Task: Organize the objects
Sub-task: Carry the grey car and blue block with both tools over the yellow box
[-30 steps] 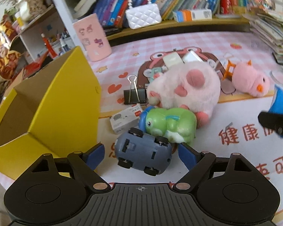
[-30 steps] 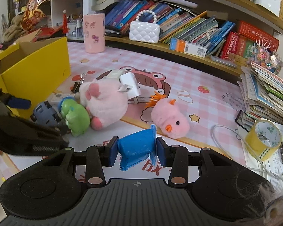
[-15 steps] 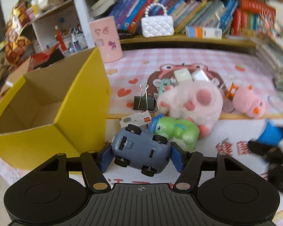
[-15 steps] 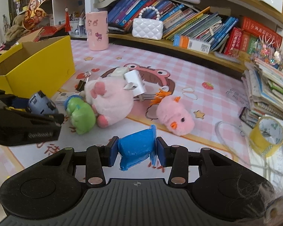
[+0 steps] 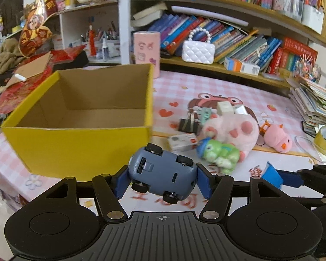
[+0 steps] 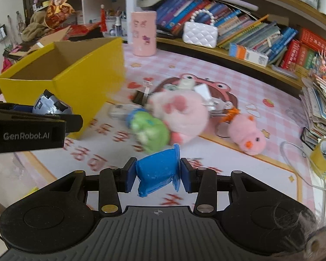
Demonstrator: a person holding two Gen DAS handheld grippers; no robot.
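The left gripper (image 5: pixel 162 181) is held low and level in front of the yellow box (image 5: pixel 80 143), its blue fingers (image 5: pixel 120 182) pinching a grey-blue toy car (image 5: pixel 162 175) by its two ends; the car is lifted clear of the bench (image 5: pixel 271 156), tipped with its underside and black wheels facing the left wrist camera, just before the near wall of the box. The box stands open at the top with its brown cardboard inside showing. In the right wrist view the left gripper (image 6: pixel 32 128) reaches in from the left edge, roughly horizontal, with the car (image 6: pixel 51 106) at its tip beside the box (image 6: pixel 87 82) corner. The right gripper (image 6: pixel 156 175) is held level above the patterned mat of the bench (image 6: pixel 260 174), its fingers (image 6: pixel 129 176) closed on a blue wrapped packet (image 6: pixel 157 169), which is off the surface. Beyond it lie a green plush toy (image 6: pixel 151 130), touching a large pink plush (image 6: pixel 180 114), and a small pink plush pig (image 6: pixel 246 133) a little apart to the right; these are blurred, so finer detail cannot be told. A black binder clip (image 5: pixel 188 124) and a small white box (image 5: pixel 182 142) lie between the plush pile and the yellow box. A pink cup (image 5: pixel 146 52) and a white quilted purse (image 5: pixel 198 51) stand near the bookshelf (image 5: pixel 239 30) behind.
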